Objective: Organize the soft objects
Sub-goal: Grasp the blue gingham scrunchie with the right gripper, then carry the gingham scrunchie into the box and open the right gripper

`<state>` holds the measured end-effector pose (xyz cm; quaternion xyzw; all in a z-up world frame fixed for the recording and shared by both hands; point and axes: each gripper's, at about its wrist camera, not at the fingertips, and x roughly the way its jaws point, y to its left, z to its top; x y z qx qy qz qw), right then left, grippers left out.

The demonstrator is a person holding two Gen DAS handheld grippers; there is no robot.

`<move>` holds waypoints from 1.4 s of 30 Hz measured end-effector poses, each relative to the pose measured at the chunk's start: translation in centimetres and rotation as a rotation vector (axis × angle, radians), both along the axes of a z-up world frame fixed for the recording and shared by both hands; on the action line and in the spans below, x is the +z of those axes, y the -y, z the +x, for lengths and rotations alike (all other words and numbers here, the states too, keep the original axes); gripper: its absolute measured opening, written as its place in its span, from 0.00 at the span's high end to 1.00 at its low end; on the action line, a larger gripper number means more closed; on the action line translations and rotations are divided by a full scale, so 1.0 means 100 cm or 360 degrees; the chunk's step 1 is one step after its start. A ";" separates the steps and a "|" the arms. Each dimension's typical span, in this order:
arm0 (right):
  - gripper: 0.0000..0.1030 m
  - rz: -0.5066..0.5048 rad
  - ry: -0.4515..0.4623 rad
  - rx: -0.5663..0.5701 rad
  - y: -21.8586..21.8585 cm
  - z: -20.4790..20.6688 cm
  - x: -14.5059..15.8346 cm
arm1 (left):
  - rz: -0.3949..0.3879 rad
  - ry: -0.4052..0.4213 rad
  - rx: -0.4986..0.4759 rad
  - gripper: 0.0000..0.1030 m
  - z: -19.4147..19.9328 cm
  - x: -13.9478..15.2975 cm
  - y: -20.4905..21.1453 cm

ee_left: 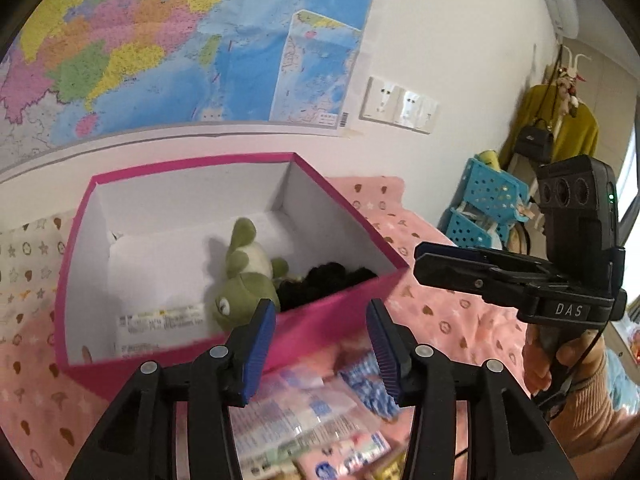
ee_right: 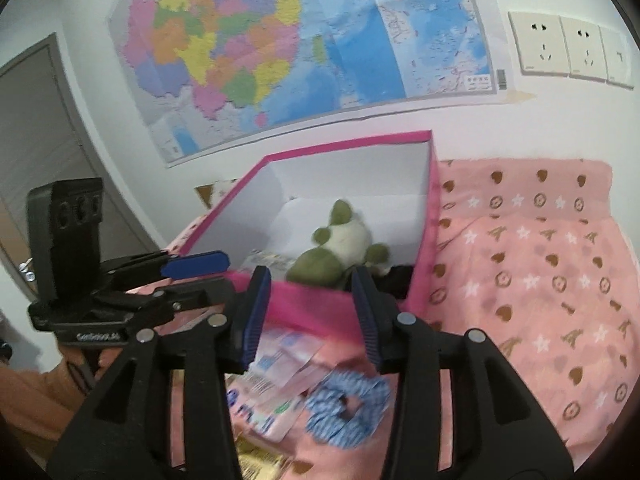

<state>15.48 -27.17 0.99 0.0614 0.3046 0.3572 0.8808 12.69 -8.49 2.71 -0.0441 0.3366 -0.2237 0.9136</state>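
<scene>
Two soft things already lie in the pink box [ee_left: 224,162]: a green plush toy [ee_left: 244,268] and a dark fuzzy bundle [ee_left: 324,280] beside it, against the near right wall. What remains sits on the bed [ee_right: 540,264] in front of the box: a blue checked scrunchie [ee_right: 348,408] and, just beside it, a few plastic packets [ee_left: 304,420].

The step in hand looks like picking up one of these. To do it well, each hand-held gripper should come down straight over its target, take the scrunchie across its ring rather than by a loose frill, and keep clear of the packets so they are not dragged along. Lifting high enough to clear the box's front wall matters too.

The left hand-held gripper [ee_left: 322,344] tilts downward over the packets, jaws parted, nothing between them. The right hand-held gripper [ee_right: 310,312] points down toward the scrunchie, also released and empty. Both hover close together, side by side, near the front of the box.
</scene>
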 end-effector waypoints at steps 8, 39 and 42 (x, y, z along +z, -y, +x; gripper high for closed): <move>0.53 -0.0046 -0.0101 0.0004 0.006 -0.022 -0.026 | 0.0005 -0.0058 -0.0073 0.53 -0.034 -0.017 -0.002; 0.91 -0.0164 -0.0212 -0.0149 0.014 -0.015 -0.072 | -0.0018 -0.0253 -0.0208 0.53 -0.027 -0.054 0.033; 0.92 -0.0126 -0.0140 -0.0128 0.016 -0.023 -0.053 | -0.0022 -0.0251 -0.0227 0.53 -0.024 -0.053 0.036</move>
